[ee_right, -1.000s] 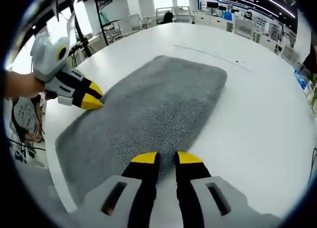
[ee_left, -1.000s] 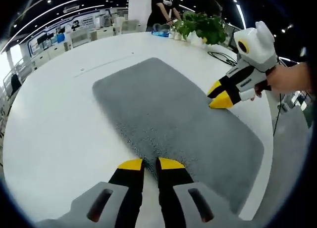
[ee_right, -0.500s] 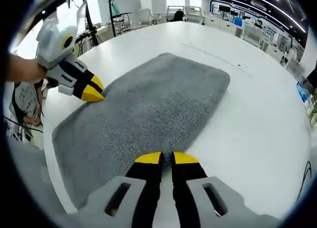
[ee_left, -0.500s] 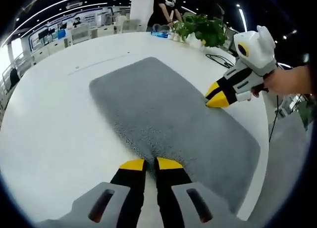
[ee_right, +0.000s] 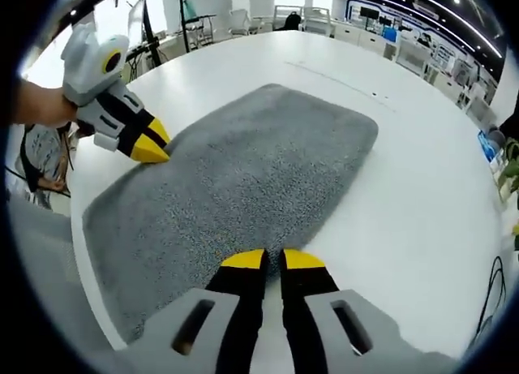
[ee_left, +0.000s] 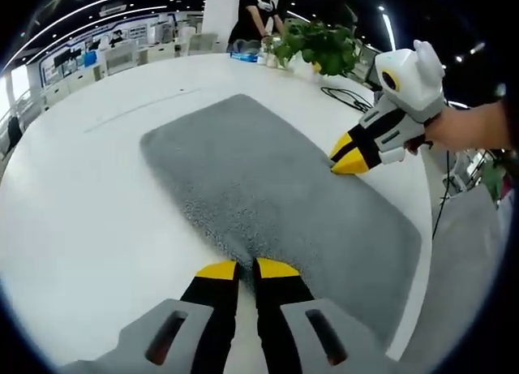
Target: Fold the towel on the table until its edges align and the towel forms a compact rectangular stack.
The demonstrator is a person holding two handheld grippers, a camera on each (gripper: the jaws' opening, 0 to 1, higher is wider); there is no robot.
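A grey towel (ee_left: 268, 179) lies flat and unfolded on the white table (ee_left: 89, 195). In the left gripper view my left gripper (ee_left: 246, 270) sits at the middle of the towel's near long edge, jaws shut on that edge. My right gripper (ee_left: 350, 159) comes in from the right and pinches the opposite long edge. In the right gripper view the towel (ee_right: 251, 171) stretches away from my right gripper (ee_right: 273, 260), whose jaws are shut on its edge. My left gripper (ee_right: 150, 151) grips the far edge there, held by a hand.
A potted plant (ee_left: 324, 45), a blue item (ee_left: 243, 56) and a black cable (ee_left: 345, 98) sit at the table's far end, where a person (ee_left: 255, 17) stands. The table's rim (ee_left: 426, 228) runs close along the towel's end. Bare white tabletop (ee_right: 422, 187) lies beyond the towel.
The right gripper's jaws have closed from a small gap onto the towel's edge. The left jaws narrowed slightly. The towel still lies flat; both cameras shifted only a little.
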